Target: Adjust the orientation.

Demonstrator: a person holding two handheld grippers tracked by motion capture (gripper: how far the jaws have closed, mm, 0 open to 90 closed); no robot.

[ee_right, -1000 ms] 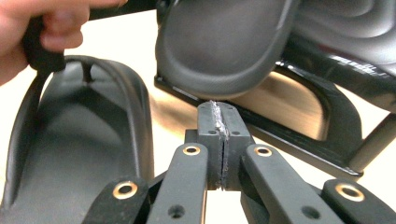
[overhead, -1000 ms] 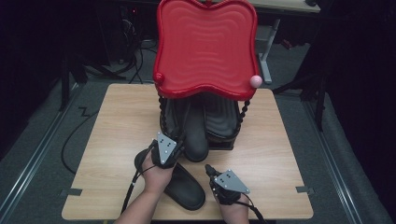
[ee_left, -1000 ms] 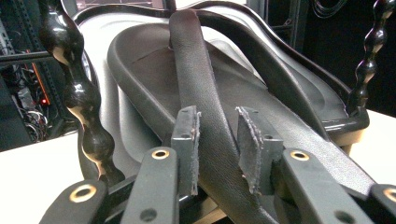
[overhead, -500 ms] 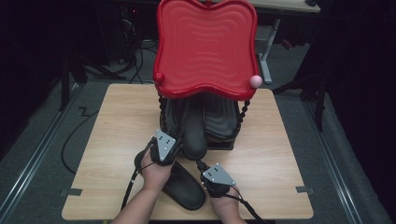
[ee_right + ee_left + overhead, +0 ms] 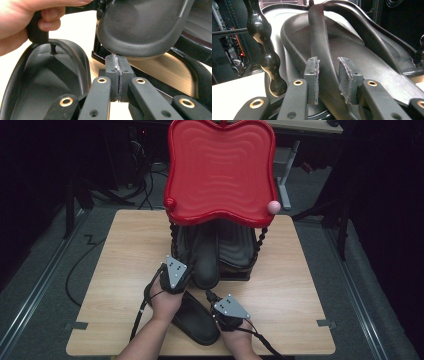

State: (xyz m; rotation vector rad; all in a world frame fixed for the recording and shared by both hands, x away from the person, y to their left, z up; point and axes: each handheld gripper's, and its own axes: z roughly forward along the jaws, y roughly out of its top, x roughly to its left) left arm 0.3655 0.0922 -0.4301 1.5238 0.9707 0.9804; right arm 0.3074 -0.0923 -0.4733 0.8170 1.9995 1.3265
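**Gripping a Sandal Strap at the Rack**

The strap (image 5: 322, 50) of a black sandal (image 5: 206, 262) on the rack (image 5: 220, 170) is clamped by the left hand-held gripper (image 5: 329, 80). Just before the rack — on the desk (image 5: 110, 270) — a second sandal (image 5: 197, 320) lies beside the empty, fully closed right hand-held gripper (image 5: 117, 75).

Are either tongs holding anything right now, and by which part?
Left tongs grip the strap of the black sandal on the rack. Right tongs are shut, empty.
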